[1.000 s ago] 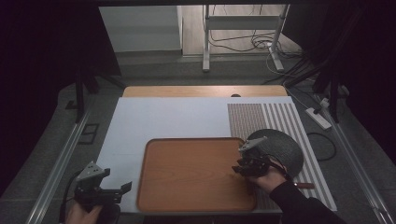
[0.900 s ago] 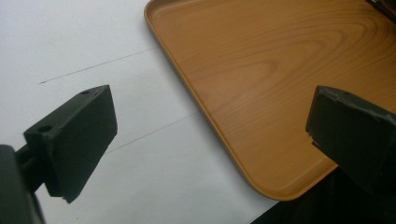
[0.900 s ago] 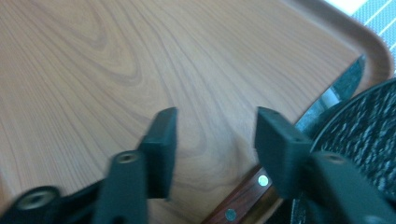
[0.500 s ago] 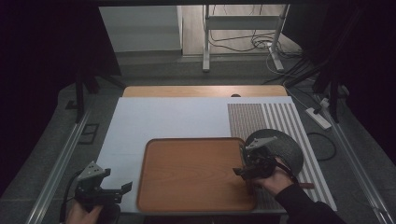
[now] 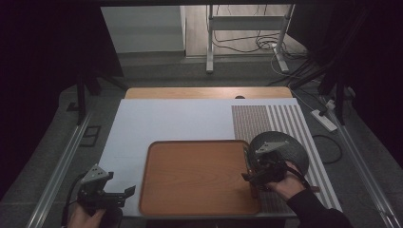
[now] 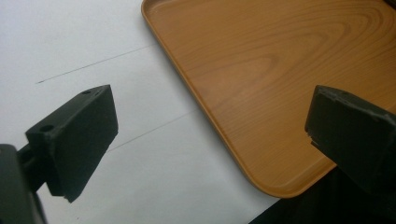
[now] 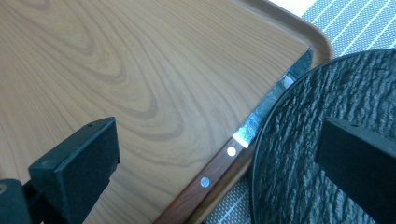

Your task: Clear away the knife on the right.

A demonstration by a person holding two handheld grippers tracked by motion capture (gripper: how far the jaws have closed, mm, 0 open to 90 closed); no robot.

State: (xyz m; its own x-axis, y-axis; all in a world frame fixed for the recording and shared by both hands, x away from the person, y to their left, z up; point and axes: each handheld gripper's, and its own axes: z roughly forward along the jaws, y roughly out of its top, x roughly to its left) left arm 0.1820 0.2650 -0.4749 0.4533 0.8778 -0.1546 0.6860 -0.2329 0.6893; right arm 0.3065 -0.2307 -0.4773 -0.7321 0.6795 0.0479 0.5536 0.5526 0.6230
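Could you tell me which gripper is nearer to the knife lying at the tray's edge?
The right gripper hovers right over the knife; the left gripper waits off the tray's opposite near corner.

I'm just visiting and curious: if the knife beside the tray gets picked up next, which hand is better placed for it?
Probably the right. The right gripper hovers with open jaws over the knife, between the tray and the black plate. The left gripper sits open off the tray's far corner.

Dim high view with black surroundings, gripper views brighter, near black parts slightly soft
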